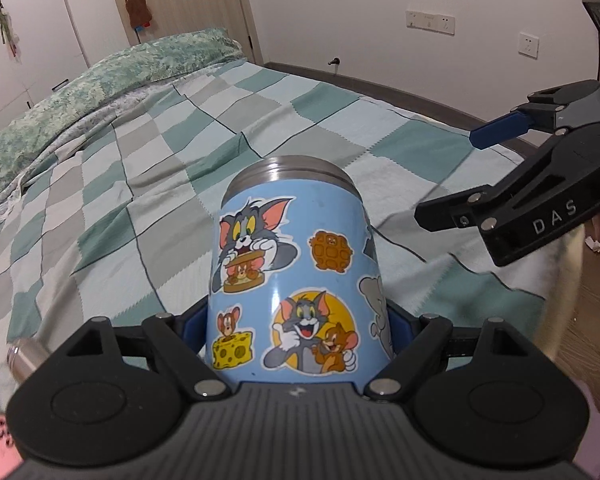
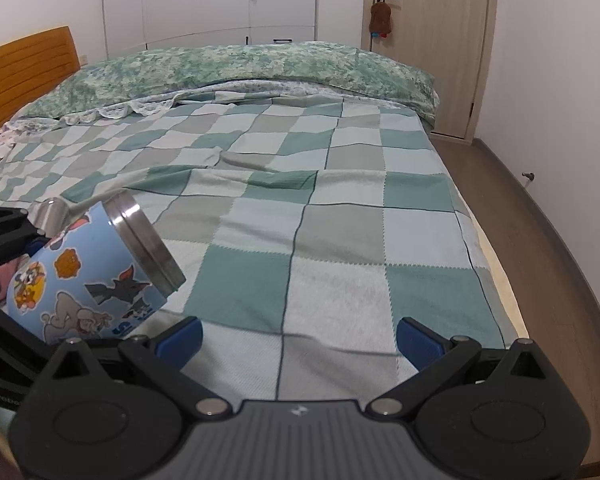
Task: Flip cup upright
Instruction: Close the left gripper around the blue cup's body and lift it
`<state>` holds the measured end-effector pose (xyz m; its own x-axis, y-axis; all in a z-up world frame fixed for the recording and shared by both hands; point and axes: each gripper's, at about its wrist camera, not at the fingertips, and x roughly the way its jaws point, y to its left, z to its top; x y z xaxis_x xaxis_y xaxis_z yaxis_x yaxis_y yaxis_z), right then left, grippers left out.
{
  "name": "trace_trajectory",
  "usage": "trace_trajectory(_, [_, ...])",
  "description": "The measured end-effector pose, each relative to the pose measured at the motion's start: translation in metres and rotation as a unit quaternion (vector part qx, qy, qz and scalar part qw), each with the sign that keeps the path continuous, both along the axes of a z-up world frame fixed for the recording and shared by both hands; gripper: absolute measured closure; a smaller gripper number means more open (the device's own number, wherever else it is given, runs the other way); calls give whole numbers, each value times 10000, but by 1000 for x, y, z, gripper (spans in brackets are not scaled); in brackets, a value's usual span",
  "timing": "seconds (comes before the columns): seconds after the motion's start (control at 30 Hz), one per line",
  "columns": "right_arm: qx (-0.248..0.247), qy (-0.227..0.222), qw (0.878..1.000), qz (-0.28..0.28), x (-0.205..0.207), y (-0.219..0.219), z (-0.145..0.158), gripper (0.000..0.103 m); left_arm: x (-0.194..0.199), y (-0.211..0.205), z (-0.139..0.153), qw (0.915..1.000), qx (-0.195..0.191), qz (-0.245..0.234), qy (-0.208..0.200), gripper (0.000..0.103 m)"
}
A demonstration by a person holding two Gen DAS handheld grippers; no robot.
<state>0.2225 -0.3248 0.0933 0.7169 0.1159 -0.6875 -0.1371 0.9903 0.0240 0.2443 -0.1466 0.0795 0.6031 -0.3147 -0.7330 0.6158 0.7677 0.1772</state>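
A blue cup (image 1: 296, 280) with cartoon cat and mouse stickers and a steel rim is held between the blue pads of my left gripper (image 1: 298, 330), which is shut on its lower body. The rim end points away from the camera and up. In the right wrist view the cup (image 2: 88, 276) is at the left, tilted, its steel rim toward the upper right, above the checked bed cover (image 2: 340, 240). My right gripper (image 2: 298, 338) is open and empty, just right of the cup; it shows in the left wrist view (image 1: 456, 172) at the right, apart from the cup.
The bed is covered by a green, grey and white checked blanket (image 1: 140, 184), with a green patterned quilt (image 2: 240, 68) along its far side. A small steel cylinder (image 1: 22, 358) lies at the left by my left gripper. A door (image 2: 428, 40), wardrobes and wooden floor (image 2: 540, 260) surround the bed.
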Motion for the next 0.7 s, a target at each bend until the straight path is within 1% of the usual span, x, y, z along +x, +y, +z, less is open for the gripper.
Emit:
trace_trajectory(0.27, [146, 111, 9998, 18, -37, 14, 6, 0, -47, 20, -1, 9999, -4, 114, -4, 17])
trace_trajectory(0.5, [194, 279, 9992, 231, -67, 32, -2, 0, -79, 38, -15, 9986, -38, 468, 239, 17])
trace_trajectory(0.7, [173, 459, 9979, 413, -84, 43, -12, 0, -95, 41, -29, 9968, 0, 687, 409, 17])
